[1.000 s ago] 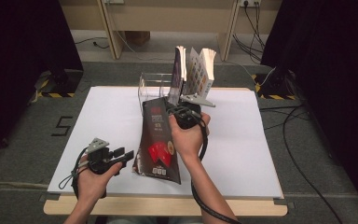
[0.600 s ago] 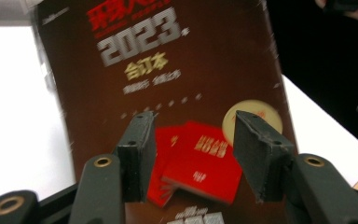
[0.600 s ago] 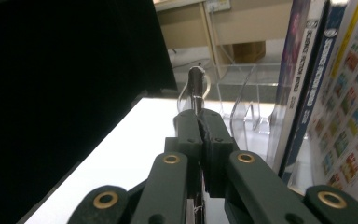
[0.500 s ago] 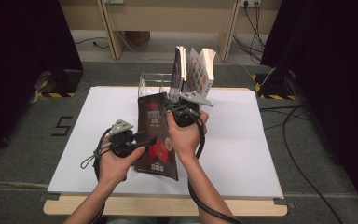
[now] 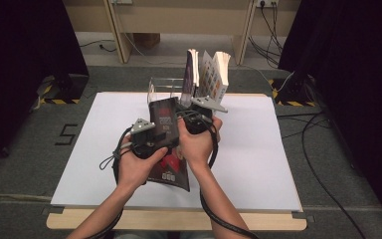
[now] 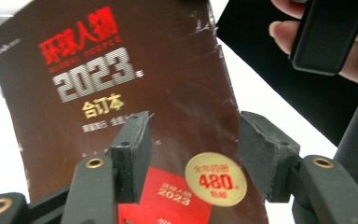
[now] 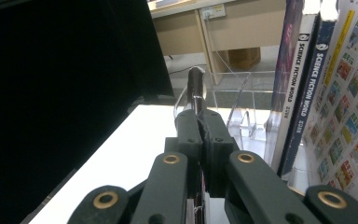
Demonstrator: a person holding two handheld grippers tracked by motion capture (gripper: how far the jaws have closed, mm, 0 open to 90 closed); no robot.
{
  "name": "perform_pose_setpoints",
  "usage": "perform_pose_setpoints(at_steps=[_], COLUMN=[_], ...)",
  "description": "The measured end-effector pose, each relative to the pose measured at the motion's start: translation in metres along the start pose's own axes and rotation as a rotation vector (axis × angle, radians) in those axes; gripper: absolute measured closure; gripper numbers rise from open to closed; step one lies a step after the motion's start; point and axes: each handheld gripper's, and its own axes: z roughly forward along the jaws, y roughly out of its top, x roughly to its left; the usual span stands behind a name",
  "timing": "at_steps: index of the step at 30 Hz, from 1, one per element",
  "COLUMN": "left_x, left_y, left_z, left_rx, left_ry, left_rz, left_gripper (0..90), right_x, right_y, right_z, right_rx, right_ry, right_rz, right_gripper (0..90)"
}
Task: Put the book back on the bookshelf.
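With the right gripper fingers clamping the dark 2023 magazine at its 12 o'clock edge, just short of the clear rack, the left gripper fingers have just been opening, straddling its cover untouched and needing to close squarely.

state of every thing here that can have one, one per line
dark magazine: lifted at its far end, edge pinched by the right gripper
right gripper: shut on the magazine's edge
left gripper: jaws have just been opening, apart over the cover, not pressing it
clear rack: upright on the table, near slots free
standing books: upright in the rack
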Motion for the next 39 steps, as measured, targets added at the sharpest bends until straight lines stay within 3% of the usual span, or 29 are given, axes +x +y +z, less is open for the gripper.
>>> perform_pose_setpoints(at_steps=[4,22,39], left_x=[-0.004,-0.017,-0.02], left_y=[0.003,0.008,0.006], left_z=[0.005,0.024,0.029], left_rx=[-0.013,0.015,0.024], left_ry=[-0.008,0.089,0.103], left_rz=[-0.006,0.016,0.013], left_gripper=[45.0,43.9,51.1], right_x=[0.002,0.005,0.007], right_y=[0.001,0.0,-0.001], right_z=[0.0,0.001,-0.001], right_rx=[-0.003,0.001,0.001], right_ry=[0.0,-0.008,0.0], right_rz=[-0.002,-0.013,-0.012], right_gripper=[88.3,88.2,88.2])
